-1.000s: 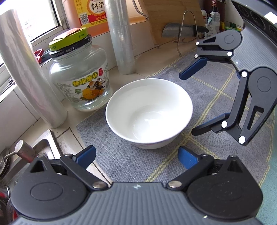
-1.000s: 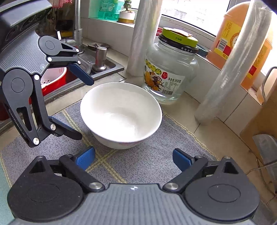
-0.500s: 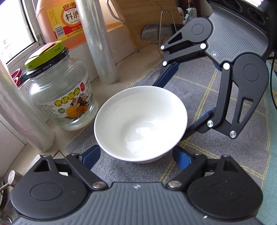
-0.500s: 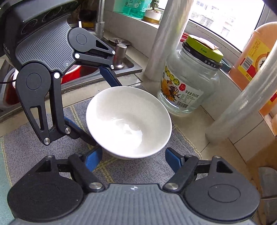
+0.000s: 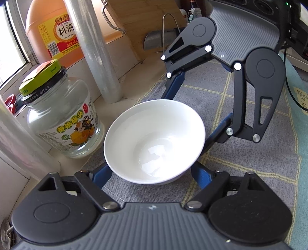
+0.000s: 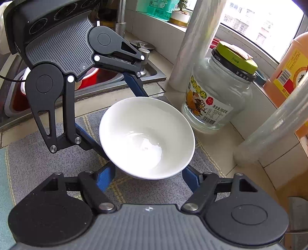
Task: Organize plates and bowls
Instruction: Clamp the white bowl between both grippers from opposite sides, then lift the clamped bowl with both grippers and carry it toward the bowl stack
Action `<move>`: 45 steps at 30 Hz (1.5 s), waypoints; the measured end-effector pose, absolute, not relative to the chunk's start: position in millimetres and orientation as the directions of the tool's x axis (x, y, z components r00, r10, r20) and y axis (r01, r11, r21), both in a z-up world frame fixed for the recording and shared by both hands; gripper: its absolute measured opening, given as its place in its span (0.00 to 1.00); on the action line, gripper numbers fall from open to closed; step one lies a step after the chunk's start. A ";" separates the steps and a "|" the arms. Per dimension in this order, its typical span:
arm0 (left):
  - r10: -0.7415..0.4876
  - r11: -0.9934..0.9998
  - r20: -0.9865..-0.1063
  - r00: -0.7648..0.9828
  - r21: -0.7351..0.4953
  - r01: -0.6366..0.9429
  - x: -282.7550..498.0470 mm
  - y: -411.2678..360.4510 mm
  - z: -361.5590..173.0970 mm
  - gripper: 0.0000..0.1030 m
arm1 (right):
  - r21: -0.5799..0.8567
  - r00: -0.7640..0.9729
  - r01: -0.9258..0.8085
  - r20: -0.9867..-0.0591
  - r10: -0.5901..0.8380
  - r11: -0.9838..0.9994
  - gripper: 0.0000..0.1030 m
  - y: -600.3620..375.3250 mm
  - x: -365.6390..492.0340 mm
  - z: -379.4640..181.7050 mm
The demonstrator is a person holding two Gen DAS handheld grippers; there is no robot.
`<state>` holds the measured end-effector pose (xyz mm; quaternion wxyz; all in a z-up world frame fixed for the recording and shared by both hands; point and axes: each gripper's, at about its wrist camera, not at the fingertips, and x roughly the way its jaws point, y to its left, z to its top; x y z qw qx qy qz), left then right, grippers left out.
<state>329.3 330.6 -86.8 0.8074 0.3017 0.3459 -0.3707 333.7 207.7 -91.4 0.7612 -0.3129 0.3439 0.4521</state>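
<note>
One white bowl [image 5: 154, 142] is seen on the grey checked mat [image 5: 240, 173], its mouth turned upward and tipped slightly to one side; being round, no long axis can be made out. It is empty, with only reflections in its bottom. The bowl is gripped from two opposite sides. The left gripper [image 5: 152, 175] has just been closing, and its blue fingers [image 5: 102, 176] are pressed against the bowl's lower wall at either side. The right gripper [image 6: 148, 177] has likewise just been closing, and its blue fingers [image 6: 105, 177] are held against the bowl in the same manner. Each gripper is seen across the bowl in the other's view.

Beside the bowl one glass jar [image 5: 61, 119] with a green lid is stood upright on the pale worktop [image 5: 134, 77], just off the mat's edge. Two rolls of clear film [image 5: 96, 50] are stood upright near the jar, and one orange bottle [image 5: 55, 32] is placed behind them by the window. A wooden board [image 5: 144, 21] is leaned against the wall. A steel sink [image 6: 115, 82] holding a red basin [image 6: 90, 77] is set into the worktop beyond the mat, and a small potted plant [image 6: 181, 13] is seen on the sill.
</note>
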 end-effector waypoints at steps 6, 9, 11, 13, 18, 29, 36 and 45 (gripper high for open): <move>-0.389 0.543 -0.780 0.491 0.237 0.806 327.8 330.7 -87.0 0.86 | -0.167 0.358 -0.901 -0.806 0.470 0.401 0.78 208.8 333.1 -90.9; -0.385 0.537 -0.776 0.499 0.251 0.805 325.2 330.0 -85.8 0.86 | -0.168 0.365 -0.897 -0.803 0.471 0.409 0.78 208.2 331.0 -90.4; -0.386 0.533 -0.776 0.499 0.254 0.807 323.1 329.8 -84.4 0.86 | -0.162 0.364 -0.896 -0.801 0.475 0.414 0.78 207.2 330.1 -89.7; -0.387 0.529 -0.774 0.501 0.258 0.808 320.6 329.2 -82.5 0.86 | -0.154 0.361 -0.895 -0.801 0.477 0.418 0.78 205.6 328.8 -87.9; -0.392 0.524 -0.766 0.509 0.269 0.808 313.7 325.9 -75.2 0.86 | -0.157 0.366 -0.894 -0.798 0.479 0.421 0.78 199.8 320.6 -79.4; -0.431 0.491 -0.740 0.516 0.288 0.822 288.8 306.5 -61.0 0.86 | -0.186 0.412 -0.867 -0.788 0.457 0.462 0.78 177.5 285.0 -57.6; -0.442 0.454 -0.741 0.505 0.301 0.839 268.7 279.6 -55.0 0.86 | -0.196 0.443 -0.844 -0.780 0.443 0.499 0.78 151.2 260.0 -50.4; -0.440 0.447 -0.735 0.516 0.319 0.836 248.9 226.5 -43.5 0.86 | -0.198 0.453 -0.841 -0.767 0.455 0.503 0.78 94.5 237.8 -36.9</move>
